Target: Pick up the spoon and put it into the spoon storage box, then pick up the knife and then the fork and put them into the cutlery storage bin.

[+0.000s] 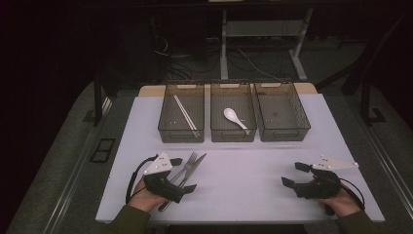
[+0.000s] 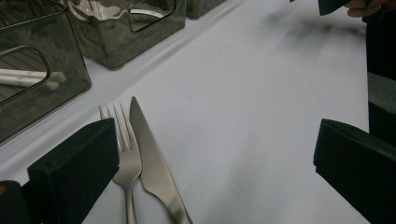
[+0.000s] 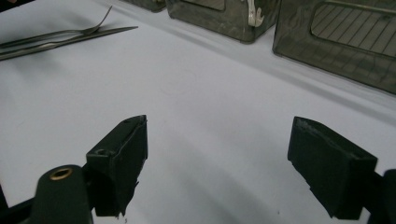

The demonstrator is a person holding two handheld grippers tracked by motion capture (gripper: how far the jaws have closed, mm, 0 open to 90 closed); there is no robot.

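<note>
Cutlery lies on the white table (image 1: pixel 253 180) near its front left: a fork (image 1: pixel 187 165) and a knife (image 1: pixel 194 165) side by side, handles toward the person and tips pointing away toward the bins, the fork to the left of the knife and touching it or very nearly so. The left gripper (image 1: pixel 182 174) is held over their handles with its jaws spread wide and nothing between the pads; in the left gripper view the fork (image 2: pixel 125 154) and knife (image 2: pixel 152 163) lie flat on the table just inside the left jaw, whose tip overlaps the fork's edge, though whether it touches the metal cannot be told. The right gripper (image 1: pixel 292 174) rests at the front right of the table, well apart from the cutlery, its jaws likewise wide apart and holding nothing; its own view looks across bare tabletop to the fork (image 3: pixel 74 30) and knife (image 3: pixel 79 39) far off at the upper left. Along the far side of the table stand three smoky clear bins in a row: the left bin (image 1: pixel 165 117) holds a pair of white chopsticks (image 1: pixel 185 114), the middle bin (image 1: pixel 216 134) holds a white spoon (image 1: pixel 234 118), and the right bin (image 1: pixel 302 117) has nothing in it that can be made out.
</note>
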